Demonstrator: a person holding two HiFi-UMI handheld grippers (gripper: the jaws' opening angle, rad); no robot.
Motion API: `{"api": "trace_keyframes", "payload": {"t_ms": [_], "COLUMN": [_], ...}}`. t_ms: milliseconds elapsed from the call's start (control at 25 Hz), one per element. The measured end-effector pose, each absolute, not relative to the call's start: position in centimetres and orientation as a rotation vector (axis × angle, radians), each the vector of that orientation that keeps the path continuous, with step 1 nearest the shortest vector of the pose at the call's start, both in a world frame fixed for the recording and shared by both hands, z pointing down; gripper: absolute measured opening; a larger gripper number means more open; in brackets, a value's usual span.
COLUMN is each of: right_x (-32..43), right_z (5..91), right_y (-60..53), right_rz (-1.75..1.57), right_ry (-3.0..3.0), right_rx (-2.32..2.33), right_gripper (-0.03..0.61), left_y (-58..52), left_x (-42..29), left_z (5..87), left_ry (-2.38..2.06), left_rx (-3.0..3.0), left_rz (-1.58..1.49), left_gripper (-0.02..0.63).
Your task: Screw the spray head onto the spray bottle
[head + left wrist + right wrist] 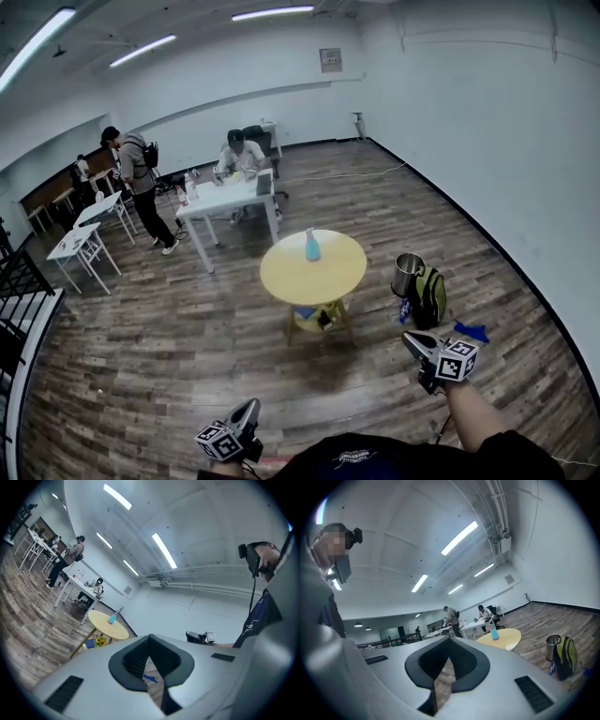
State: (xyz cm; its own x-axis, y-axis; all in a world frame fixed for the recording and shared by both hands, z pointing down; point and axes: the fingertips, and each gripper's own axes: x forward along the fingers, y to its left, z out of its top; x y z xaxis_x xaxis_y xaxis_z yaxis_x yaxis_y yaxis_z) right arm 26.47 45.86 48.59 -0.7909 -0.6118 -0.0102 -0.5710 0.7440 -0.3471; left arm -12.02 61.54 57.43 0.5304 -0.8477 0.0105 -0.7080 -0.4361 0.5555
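Left gripper [247,411] and right gripper [413,340] were held empty, jaws fully closed, since the pale blue spray bottle [312,246] stood well apart, mid-way across the round yellow worktop [281,277].

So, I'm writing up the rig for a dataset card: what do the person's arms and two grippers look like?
The left gripper and right gripper each carry a cube of black-and-white square markers. Up close, each claw is pale grey with black pads framing a V-shaped gap. The person wears a dark top; the right forearm is unsleeved.
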Motion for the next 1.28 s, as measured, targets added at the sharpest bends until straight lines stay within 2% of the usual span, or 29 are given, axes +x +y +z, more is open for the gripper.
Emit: {"api": "trace_keyframes", "payload": {"t_ms": [280,640,960,1280], "right_x": [32.4,35.7,31.3,21.6], "right_z": [47.8,50.8,50.7,48.3], "right_y": [38.8,32.1,26.8,21.4], "right_rz": [-0.497,-0.556,-0.540,-0.480], "right_ry": [2.859,2.834,2.829,2.779], "right_rx": [-0.881,-0.932,-1.012,-1.108], "right_gripper": [0.011,0.011,0.011,0.011], "left_y": [54.8,47.7,39.8,31.8], "left_x": [-3.6,-1.2,-5.6,-16.7], "left_z": [56.2,57.9,58.6,57.7], "left_ry": [-1.276,-1.250,-1.162,-1.083], "left_rx": [2.280,2.278,2.296,2.346], "left_rz": [-0.385,-0.349,-0.363,-0.346], "left_gripper": [0.009,0.009,0.009,0.009]}}
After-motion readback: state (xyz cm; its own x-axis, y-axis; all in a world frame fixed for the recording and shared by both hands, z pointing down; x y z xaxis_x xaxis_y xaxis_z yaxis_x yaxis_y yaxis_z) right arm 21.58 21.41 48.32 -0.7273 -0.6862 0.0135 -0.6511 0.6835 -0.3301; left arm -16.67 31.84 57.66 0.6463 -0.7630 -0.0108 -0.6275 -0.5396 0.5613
